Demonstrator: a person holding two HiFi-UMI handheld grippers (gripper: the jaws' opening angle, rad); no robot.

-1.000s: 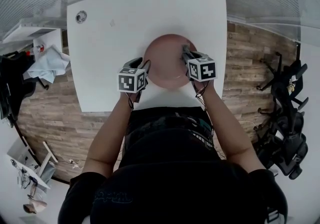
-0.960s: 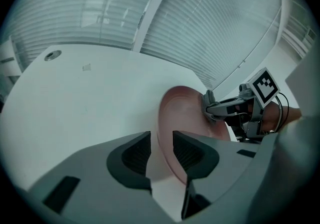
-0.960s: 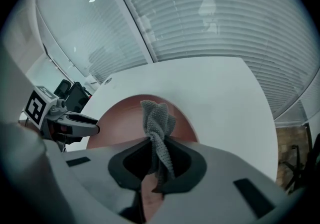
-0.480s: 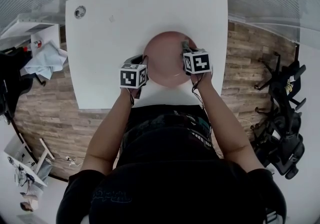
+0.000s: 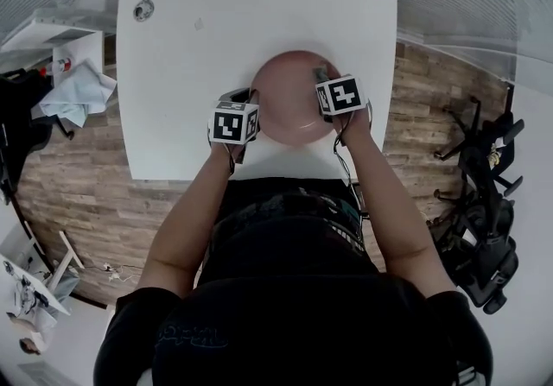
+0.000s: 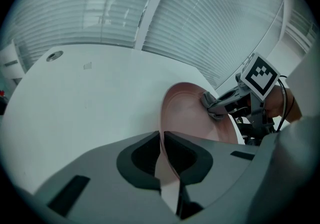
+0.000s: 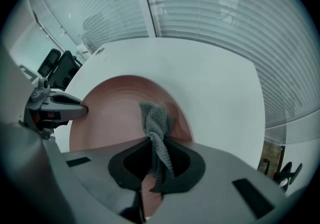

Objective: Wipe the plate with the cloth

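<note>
Centrally on the white desk (image 5: 190, 47): pink plate (image 5: 292, 99); left hand-held gripper (image 6: 161, 140), jaws just closing, pinches its left rim; right hand-held gripper (image 7: 157, 148) clamps grey cloth (image 7: 155, 123) over plate's right side.

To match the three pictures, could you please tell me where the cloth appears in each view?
Head view: the cloth is a small grey bit at the plate's upper right.
Left gripper view: right of centre, a grey wad at the right gripper's tip, on the plate.
Right gripper view: centre, pinched between the jaws, over the plate.
Shared landmark: the pink plate on the white table.
</note>
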